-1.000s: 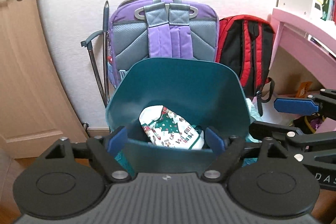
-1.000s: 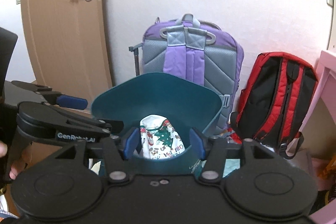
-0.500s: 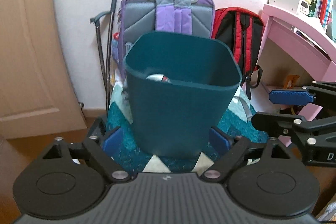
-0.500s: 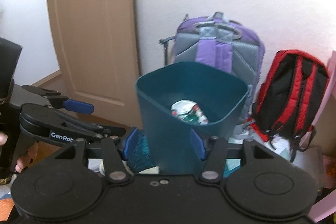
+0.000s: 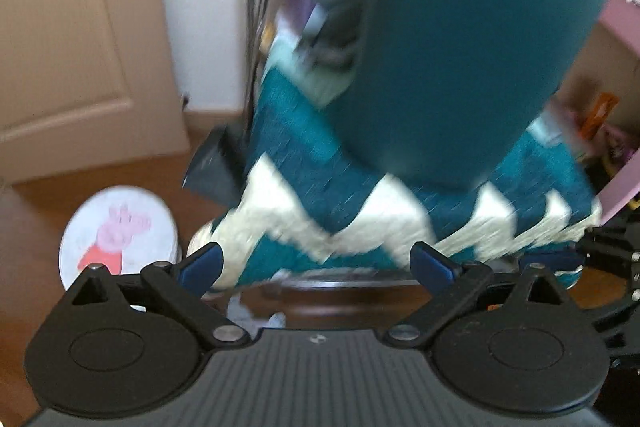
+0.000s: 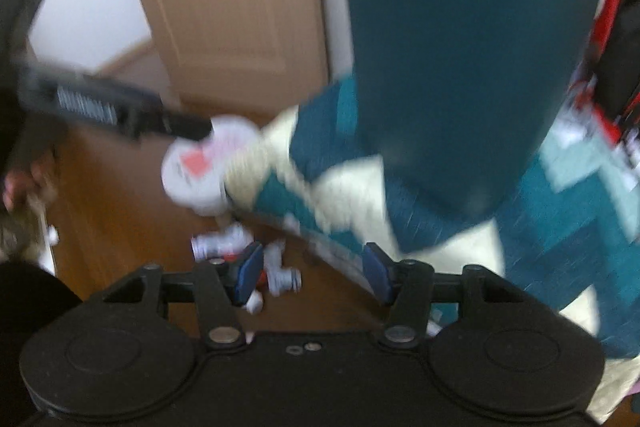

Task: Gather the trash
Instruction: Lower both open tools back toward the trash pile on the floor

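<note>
Wood floor [image 6: 120, 211]: perhaps three bottles [image 6: 218, 245].

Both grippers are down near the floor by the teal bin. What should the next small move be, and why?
Probably ease the right gripper down onto the small white bottles on the wooden floor and close on one. They lie just ahead of its left finger, nothing sits between its jaws, and the teal bin stands close on the rug. The left gripper, jaws opening, holds nothing.

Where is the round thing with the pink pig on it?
Find the teal bin standing on the teal-and-white blanket. Look down past the blanket's left edge to the wooden floor. The round white lid there is the only thing with a pink cartoon pig in a red dress.
</note>
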### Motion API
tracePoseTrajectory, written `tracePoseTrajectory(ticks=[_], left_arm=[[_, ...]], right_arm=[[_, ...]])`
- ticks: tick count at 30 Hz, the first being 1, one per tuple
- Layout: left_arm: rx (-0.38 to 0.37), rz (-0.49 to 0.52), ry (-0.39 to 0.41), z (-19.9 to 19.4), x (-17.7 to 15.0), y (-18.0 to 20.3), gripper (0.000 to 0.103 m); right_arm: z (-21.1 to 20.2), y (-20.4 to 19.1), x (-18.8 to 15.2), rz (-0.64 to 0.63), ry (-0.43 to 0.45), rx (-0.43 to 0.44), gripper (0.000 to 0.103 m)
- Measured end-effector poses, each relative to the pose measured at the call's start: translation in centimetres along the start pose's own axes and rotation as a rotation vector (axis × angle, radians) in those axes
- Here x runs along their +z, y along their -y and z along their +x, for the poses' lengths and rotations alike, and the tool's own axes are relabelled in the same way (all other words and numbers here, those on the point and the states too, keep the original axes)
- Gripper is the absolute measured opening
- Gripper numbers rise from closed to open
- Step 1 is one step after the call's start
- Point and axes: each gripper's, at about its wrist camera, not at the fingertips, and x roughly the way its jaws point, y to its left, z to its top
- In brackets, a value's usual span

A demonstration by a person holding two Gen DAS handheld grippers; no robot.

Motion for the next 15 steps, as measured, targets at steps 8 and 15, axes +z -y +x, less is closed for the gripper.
tracePoseTrajectory(ticks=[8, 15], left_arm=[[0.066, -0.062, -0.186, 10.9, -5.0, -5.9, 0.100], [0.099, -0.095, -0.395, 19.2, -11.1, -10.0, 0.100]], right_arm=[[12.6, -0.2, -5.9, 0.046, -0.217, 0.055, 0.055], [21.1, -1.4, -9.4, 0.083, -0.382, 0.144, 0.055]])
